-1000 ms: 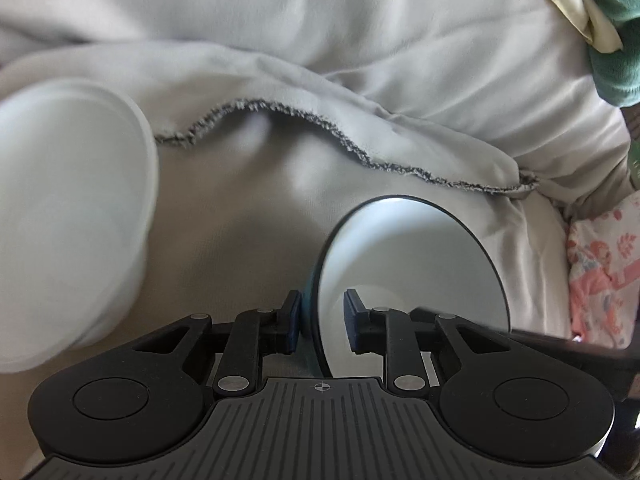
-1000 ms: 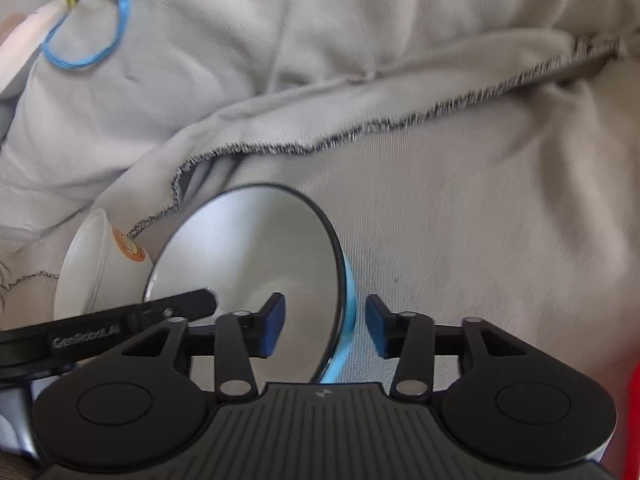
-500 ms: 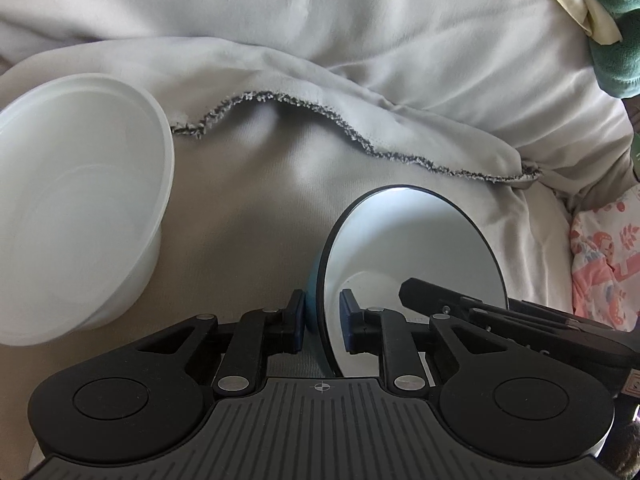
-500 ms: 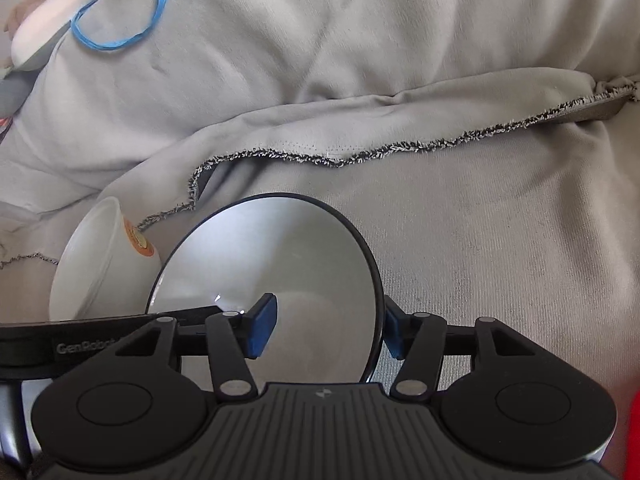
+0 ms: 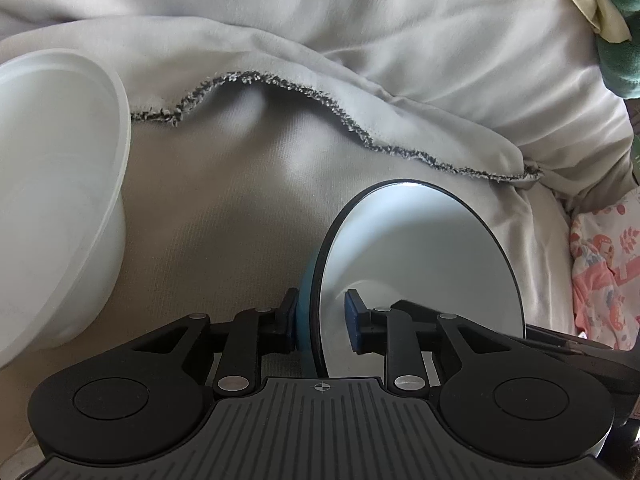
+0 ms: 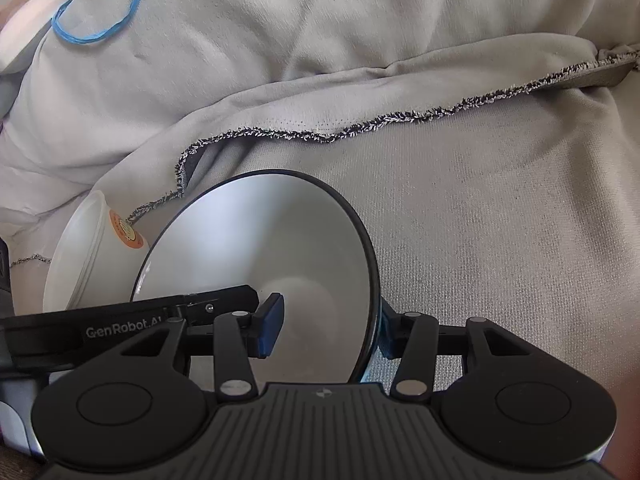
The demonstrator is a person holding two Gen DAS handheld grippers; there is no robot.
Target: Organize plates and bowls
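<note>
A bowl, blue outside and white inside with a dark rim (image 5: 420,260), is held tilted above a grey blanket. My left gripper (image 5: 320,324) straddles its left rim, one pad outside and one inside, closed on it. My right gripper (image 6: 332,328) straddles the same bowl (image 6: 280,256) at its right rim, jaws still wide, with a gap at the inner pad. A translucent white plastic bowl (image 5: 52,200) lies on its side at the left; it also shows in the right wrist view (image 6: 84,256) behind the blue bowl.
A grey blanket with a frayed dark hem (image 5: 360,136) covers the surface in folds. A green plush (image 5: 620,40) and pink patterned cloth (image 5: 600,272) lie at the right. A blue loop (image 6: 100,16) and a white object (image 6: 24,32) lie far left.
The right gripper has moved over the blue bowl's right rim, now straddling it. The left gripper kept its hold. The white plastic bowl shifted left in the left view.
</note>
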